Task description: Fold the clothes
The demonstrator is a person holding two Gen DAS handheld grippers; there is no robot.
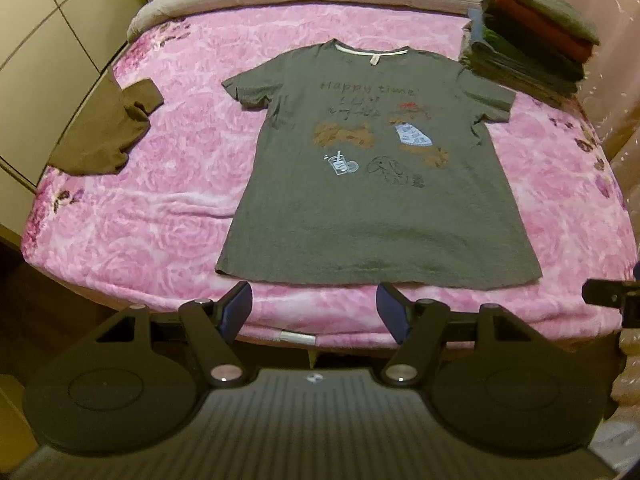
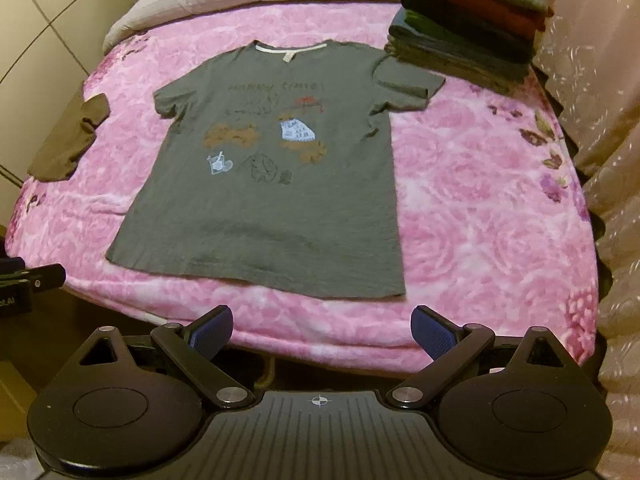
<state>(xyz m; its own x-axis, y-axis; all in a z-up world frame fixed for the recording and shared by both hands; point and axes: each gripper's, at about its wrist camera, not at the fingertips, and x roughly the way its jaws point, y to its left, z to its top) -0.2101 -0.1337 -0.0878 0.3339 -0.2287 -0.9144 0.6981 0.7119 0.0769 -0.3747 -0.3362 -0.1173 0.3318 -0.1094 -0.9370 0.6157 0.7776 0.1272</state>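
Lying flat, face up on the bed, a grey T-shirt awaits folding; folded stack at one o'clock. Left gripper and right gripper hover wide apart, empty.

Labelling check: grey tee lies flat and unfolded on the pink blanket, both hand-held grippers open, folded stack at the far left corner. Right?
One error: the folded stack sits at the far right corner, not left; the right wrist view shows it. The rest holds: tee flat on the blanket, left gripper and right gripper open.
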